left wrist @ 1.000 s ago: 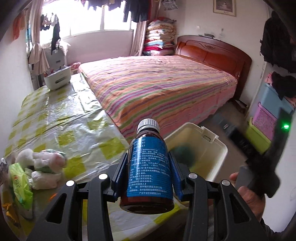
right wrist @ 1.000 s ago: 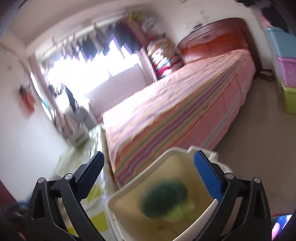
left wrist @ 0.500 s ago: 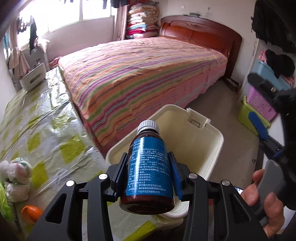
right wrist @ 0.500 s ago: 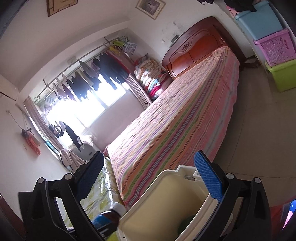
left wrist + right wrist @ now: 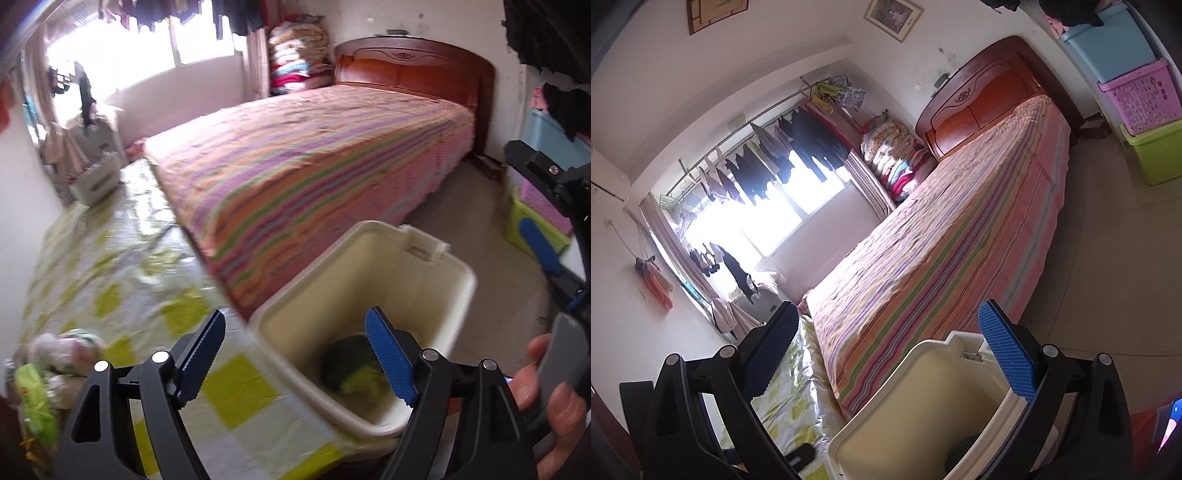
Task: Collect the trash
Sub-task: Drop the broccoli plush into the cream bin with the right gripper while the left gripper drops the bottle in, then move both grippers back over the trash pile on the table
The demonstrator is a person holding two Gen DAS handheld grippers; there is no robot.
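Observation:
My left gripper [image 5: 295, 325] hangs over the near rim of a cream plastic bin [image 5: 332, 291]; its jaws are opening and nothing is between them. A dark green and yellow lump [image 5: 351, 365] lies at the bottom of the bin. The brown medicine bottle is out of sight. Crumpled tissues [image 5: 62, 350] and a green packet [image 5: 35, 402] lie on the checked table [image 5: 110, 266] at the left. My right gripper [image 5: 888, 314] stands open above the bin [image 5: 923, 398], empty. The left wrist view shows it at the right edge, held by a hand [image 5: 554, 406].
A bed with a striped cover [image 5: 314, 158] runs right behind the bin and along the table. A white basket [image 5: 96, 181] stands at the table's far end. Stacked blue, pink and green storage boxes [image 5: 1137, 96] line the right wall past bare floor [image 5: 1108, 258].
The brown bottle with the blue label has left my left gripper, whose jaws have swung wide apart. The left view has moved closer over the bin.

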